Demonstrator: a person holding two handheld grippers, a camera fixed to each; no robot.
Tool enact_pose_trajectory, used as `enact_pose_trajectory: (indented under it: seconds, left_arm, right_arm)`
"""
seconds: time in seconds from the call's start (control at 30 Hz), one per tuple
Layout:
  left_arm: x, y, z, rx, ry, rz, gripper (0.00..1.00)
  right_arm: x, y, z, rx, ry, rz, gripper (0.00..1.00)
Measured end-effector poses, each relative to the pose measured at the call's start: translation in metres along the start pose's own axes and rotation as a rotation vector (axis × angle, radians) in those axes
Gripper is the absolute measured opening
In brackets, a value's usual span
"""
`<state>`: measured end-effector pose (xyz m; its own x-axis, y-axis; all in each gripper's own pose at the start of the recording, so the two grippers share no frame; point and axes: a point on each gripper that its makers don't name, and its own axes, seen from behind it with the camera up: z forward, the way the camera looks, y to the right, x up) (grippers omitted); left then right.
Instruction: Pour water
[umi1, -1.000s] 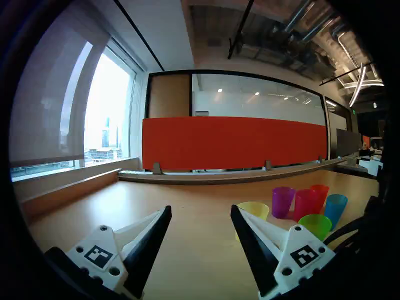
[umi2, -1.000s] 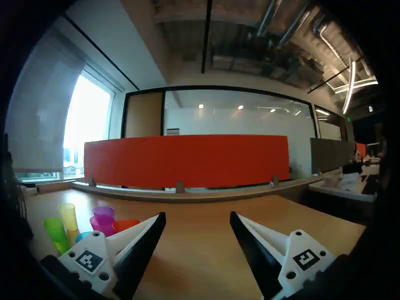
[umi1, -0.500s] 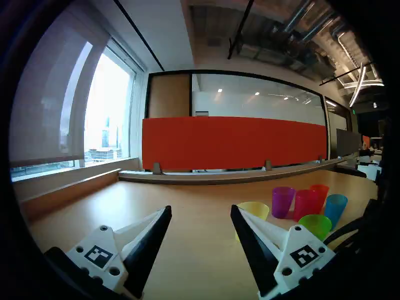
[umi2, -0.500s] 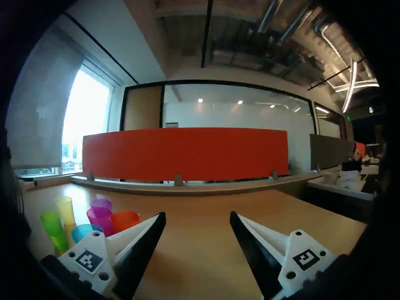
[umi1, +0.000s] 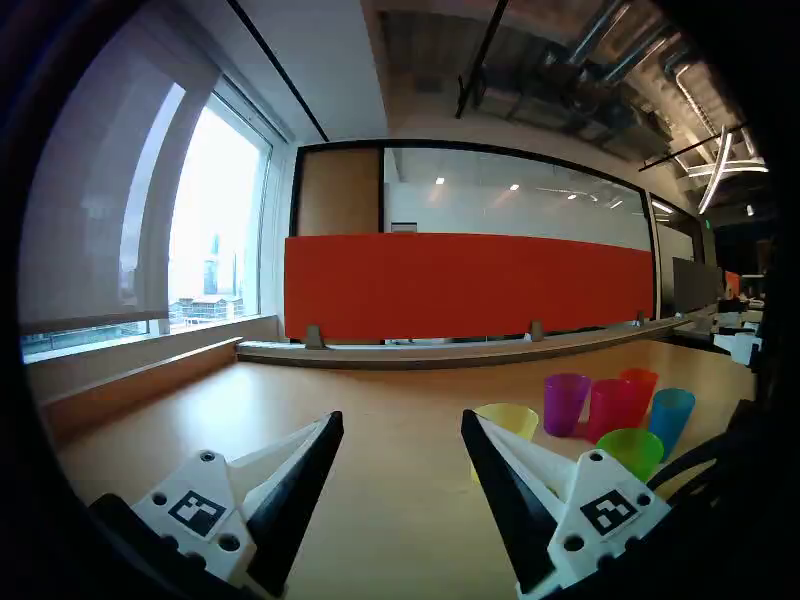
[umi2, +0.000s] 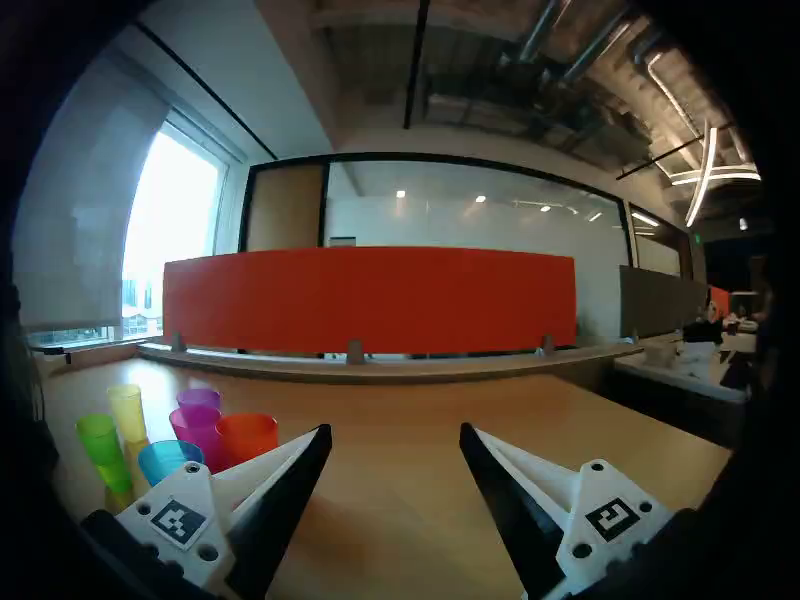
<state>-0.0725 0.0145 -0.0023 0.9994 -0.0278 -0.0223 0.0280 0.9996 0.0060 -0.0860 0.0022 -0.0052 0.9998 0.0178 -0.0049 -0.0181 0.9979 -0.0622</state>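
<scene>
Several coloured plastic cups stand in a cluster on the wooden table (umi1: 400, 470). In the left gripper view they sit to the right: yellow cup (umi1: 507, 420), purple cup (umi1: 565, 403), pink cup (umi1: 608, 409), orange cup (umi1: 640, 385), blue cup (umi1: 670, 418), green cup (umi1: 630, 450). My left gripper (umi1: 400, 440) is open and empty, left of the cups. In the right gripper view the cups are at the left: green cup (umi2: 98, 448), yellow cup (umi2: 128, 412), purple cup (umi2: 199, 400), pink cup (umi2: 196, 432), orange cup (umi2: 246, 436), blue cup (umi2: 165, 460). My right gripper (umi2: 395, 450) is open and empty, to their right.
An orange divider panel (umi1: 465, 285) stands along the table's far edge (umi1: 450, 352). A window (umi1: 210, 240) and a ledge run along the left. Another desk (umi2: 690, 375) with items lies at the far right.
The right gripper has risen a little and tilted down, so the cups show more fully, the blue and orange ones now clear of its left finger. The left gripper has not moved.
</scene>
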Motion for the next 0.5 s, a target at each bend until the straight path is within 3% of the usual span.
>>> enact_pose_trajectory:
  seconds: [0.5]
  left_arm:
    - [0.0000,0.0003,-0.0005,0.000,0.000,0.000,0.87]
  right_arm:
    - [-0.0004,-0.0018,-0.0011,0.007,-0.003,0.002,0.99]
